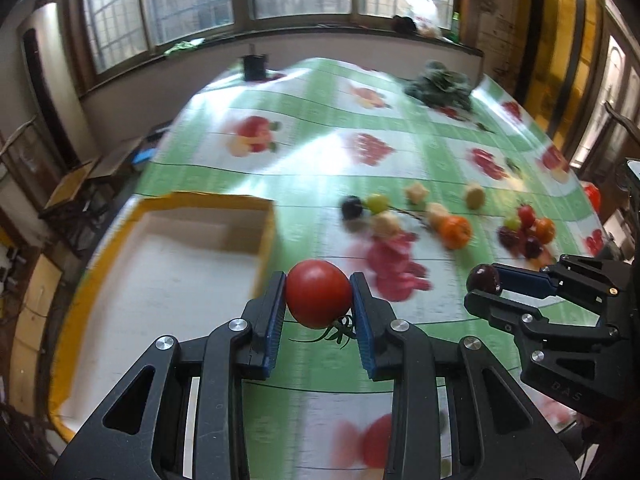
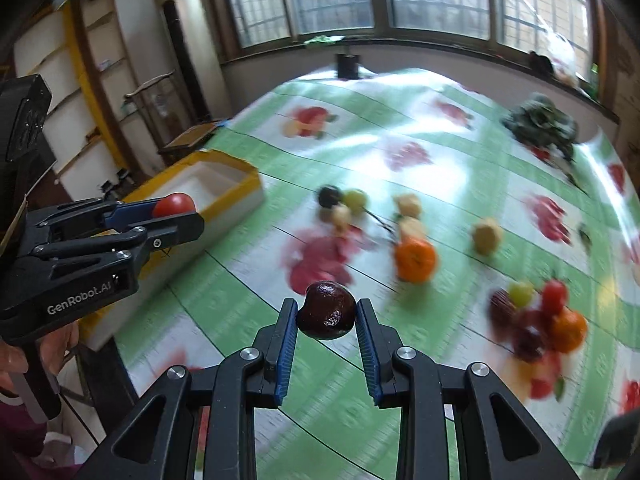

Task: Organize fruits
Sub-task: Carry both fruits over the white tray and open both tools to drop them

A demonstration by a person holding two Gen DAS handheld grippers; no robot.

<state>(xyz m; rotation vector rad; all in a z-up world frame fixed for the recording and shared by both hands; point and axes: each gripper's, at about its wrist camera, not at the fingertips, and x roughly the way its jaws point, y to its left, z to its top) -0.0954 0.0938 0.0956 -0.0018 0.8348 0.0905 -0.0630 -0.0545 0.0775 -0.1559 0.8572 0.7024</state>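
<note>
My left gripper [image 1: 319,300] is shut on a red tomato [image 1: 318,294] with a green stem, held above the table just right of the yellow-rimmed white box [image 1: 160,248]. My right gripper [image 2: 327,314] is shut on a dark purple plum [image 2: 327,310], above the green fruit-print tablecloth [image 2: 420,152]. Each gripper shows in the other's view: the right gripper [image 1: 486,280] with the plum [image 1: 484,277] at the right edge, the left gripper [image 2: 176,210] with the tomato [image 2: 174,205] in front of the box [image 2: 216,184].
Loose fruit lies blurred on the cloth: an orange [image 2: 415,260], a dark grape [image 2: 329,196], a green grape [image 2: 355,198], pale pieces, and a mixed pile [image 2: 536,320] at the right. A leafy green bunch [image 2: 540,124] sits far right, a black holder [image 2: 347,65] at the far edge.
</note>
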